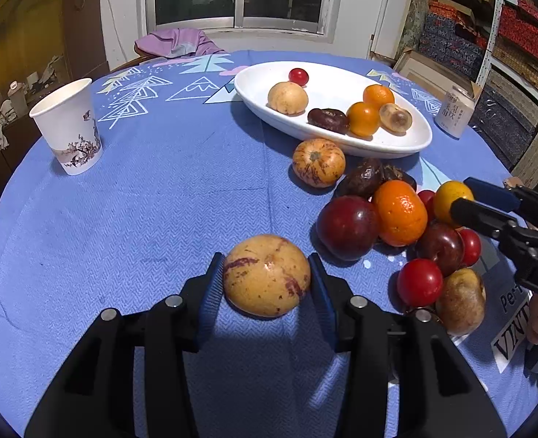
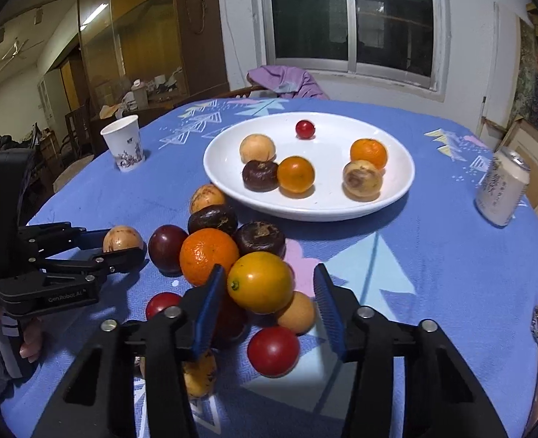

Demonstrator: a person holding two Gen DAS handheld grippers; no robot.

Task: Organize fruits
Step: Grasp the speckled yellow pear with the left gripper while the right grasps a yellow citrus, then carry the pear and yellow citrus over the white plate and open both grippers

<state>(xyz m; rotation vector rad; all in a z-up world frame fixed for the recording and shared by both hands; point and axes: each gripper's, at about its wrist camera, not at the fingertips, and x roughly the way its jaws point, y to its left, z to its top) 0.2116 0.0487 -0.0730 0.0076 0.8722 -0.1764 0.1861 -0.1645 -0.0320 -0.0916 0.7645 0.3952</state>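
A white oval plate [image 1: 407,144] [image 2: 225,197] at the back of the table holds several fruits. A pile of loose fruits [image 1: 400,211] [image 2: 210,255] lies on the blue cloth in front of it. My left gripper [image 1: 267,277] [image 2: 123,246] has both pads against a yellow, purple-streaked melon-like fruit [image 1: 267,275] [image 2: 123,237] that rests on the cloth. My right gripper [image 2: 265,288] [image 1: 458,200] is open around a yellow-orange citrus [image 2: 260,281] [image 1: 448,197] on top of the pile; its right pad stands clear of the fruit.
A paper cup [image 1: 70,127] [image 2: 125,144] stands at the left. A drink can [image 1: 455,111] [image 2: 502,188] stands at the right, beside the plate. A purple cloth [image 1: 176,42] lies on a chair beyond the table's far edge. Stacked boxes fill shelves at the right.
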